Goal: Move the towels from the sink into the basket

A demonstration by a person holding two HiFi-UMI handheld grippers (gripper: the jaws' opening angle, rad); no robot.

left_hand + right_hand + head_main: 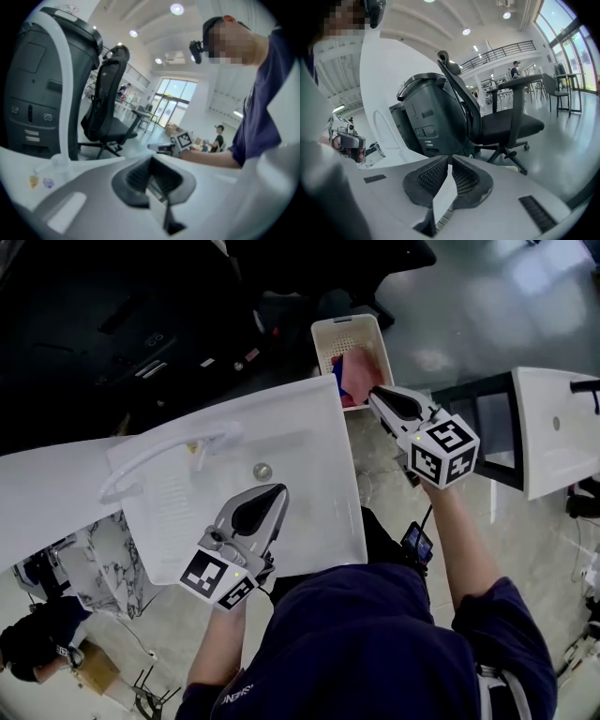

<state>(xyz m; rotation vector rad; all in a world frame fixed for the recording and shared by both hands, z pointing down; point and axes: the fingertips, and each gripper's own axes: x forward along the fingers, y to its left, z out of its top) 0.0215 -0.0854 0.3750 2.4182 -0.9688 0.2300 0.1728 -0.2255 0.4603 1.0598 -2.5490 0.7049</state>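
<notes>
Closest is the person's dark shirt (366, 643), with one arm reaching over the sink (314, 418) and the other beside it. The left gripper (275, 493) hangs above the sink's basin, on the near side of the drain (262, 470), with its jaws pressed together on nothing. The basin looks bare, so I judge there is nothing more to fetch there. The right gripper (377, 396) sits past the sink's far right corner, at the near rim of the basket (323, 334), also closed and empty in its own view. The towels (354, 371), pink with some blue, lie in the basket beyond that corner, just ahead of the right gripper's tips. Whether they touch, I cannot tell.
</notes>
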